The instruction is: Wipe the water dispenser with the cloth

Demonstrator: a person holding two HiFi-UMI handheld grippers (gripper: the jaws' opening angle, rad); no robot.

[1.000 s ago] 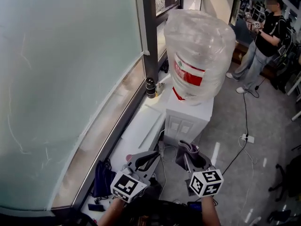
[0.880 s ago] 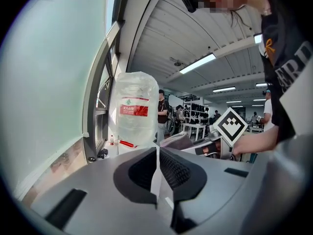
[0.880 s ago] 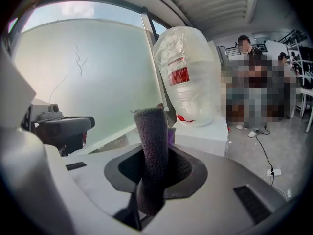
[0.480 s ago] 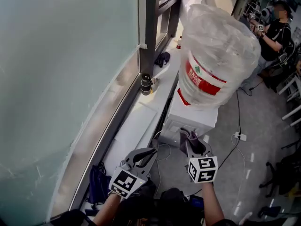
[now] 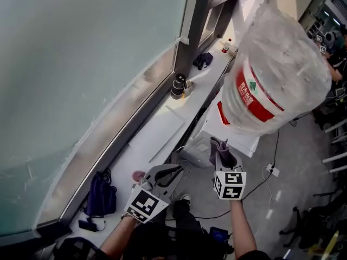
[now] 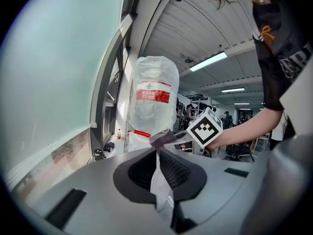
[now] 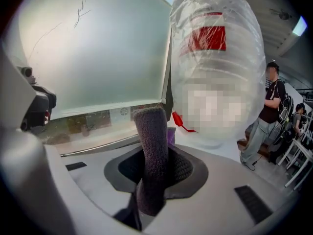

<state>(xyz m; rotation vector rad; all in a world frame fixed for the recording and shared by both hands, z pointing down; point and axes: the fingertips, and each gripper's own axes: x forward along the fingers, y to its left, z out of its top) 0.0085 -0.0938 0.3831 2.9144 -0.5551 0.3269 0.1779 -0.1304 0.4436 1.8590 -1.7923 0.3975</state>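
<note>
The water dispenser [image 5: 239, 138] is a white cabinet carrying a large plastic-wrapped bottle [image 5: 276, 75] with a red label. The bottle also shows in the left gripper view [image 6: 151, 97] and the right gripper view [image 7: 215, 48]. My right gripper [image 5: 219, 146] is shut on a folded purple-grey cloth [image 7: 152, 151], which stands upright between its jaws just short of the dispenser's front. The cloth [image 6: 161, 137] also shows in the left gripper view. My left gripper [image 5: 174, 172] hangs lower left, away from the dispenser. Its jaws stand together with only a thin light sliver between them and hold nothing.
A white window ledge [image 5: 162, 129] runs along the frosted glass [image 5: 81, 64] left of the dispenser. On it stand a dark cylinder [image 5: 178, 85] and a purple bag [image 5: 100, 191]. Cables and a socket strip [image 5: 269, 169] lie on the floor. A person [image 7: 269, 106] stands at the right.
The head view has swung, so the dispenser and bottle now sit further right and tilted. Both grippers stay low in front of the dispenser, and the right one still holds the cloth.
</note>
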